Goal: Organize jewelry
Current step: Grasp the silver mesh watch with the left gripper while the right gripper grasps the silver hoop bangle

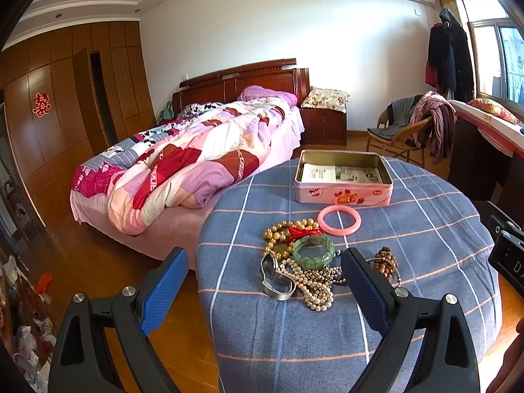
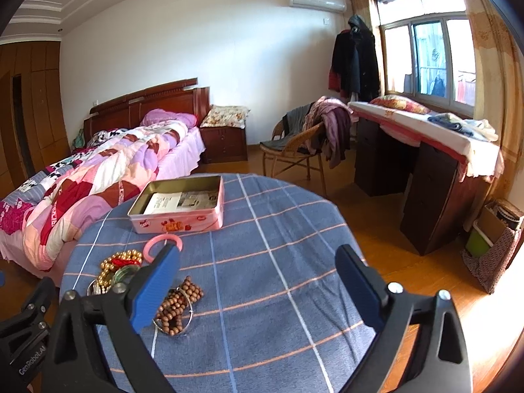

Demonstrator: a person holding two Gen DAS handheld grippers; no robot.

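A pile of jewelry lies on the round table with a blue checked cloth [image 1: 425, 216]: a pink bangle [image 1: 339, 220], a green bead bracelet [image 1: 313, 251], gold beads [image 1: 278, 235], a pearl necklace [image 1: 314, 290], a silver watch [image 1: 275, 281] and brown wooden beads [image 1: 386, 262]. Behind them stands an open pink tin [image 1: 344, 177] with papers inside. My left gripper [image 1: 262, 281] is open and empty, just above the near side of the pile. My right gripper [image 2: 258, 278] is open and empty over bare cloth; the wooden beads [image 2: 178, 304] lie by its left finger, the tin [image 2: 180, 206] beyond.
A bed with a patchwork quilt [image 1: 183, 163] stands to the left of the table. A wicker chair with clothes [image 2: 304, 140] and a dark desk [image 2: 425, 177] under the window are beyond it. The table edge drops to the wooden floor [image 2: 376, 216] on the right.
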